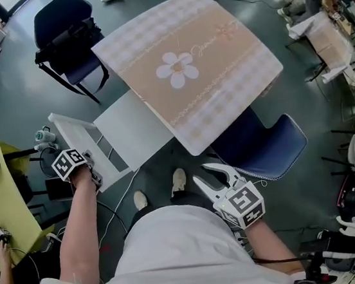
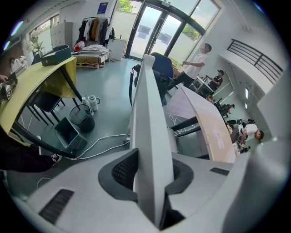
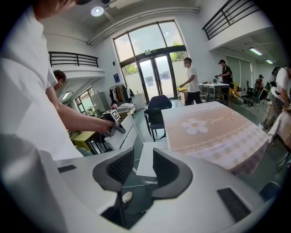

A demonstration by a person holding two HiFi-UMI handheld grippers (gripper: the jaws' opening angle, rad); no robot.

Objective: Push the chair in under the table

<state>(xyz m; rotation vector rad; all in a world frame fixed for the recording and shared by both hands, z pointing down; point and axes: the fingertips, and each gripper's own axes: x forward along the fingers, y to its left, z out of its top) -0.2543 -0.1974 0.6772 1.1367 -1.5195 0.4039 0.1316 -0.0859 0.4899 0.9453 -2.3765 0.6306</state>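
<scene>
My left gripper (image 1: 96,176) clamped on top edge of white chair (image 1: 134,129) backrest, seat at left edge of table (image 1: 221,80), right gripper (image 1: 202,174) jaws apart (empty), near side.

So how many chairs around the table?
3: a white chair gripped by the left claw at the left edge of the table, a dark chair at its far-left corner, a blue chair at its near-right side. Clutter may hide others.
</scene>
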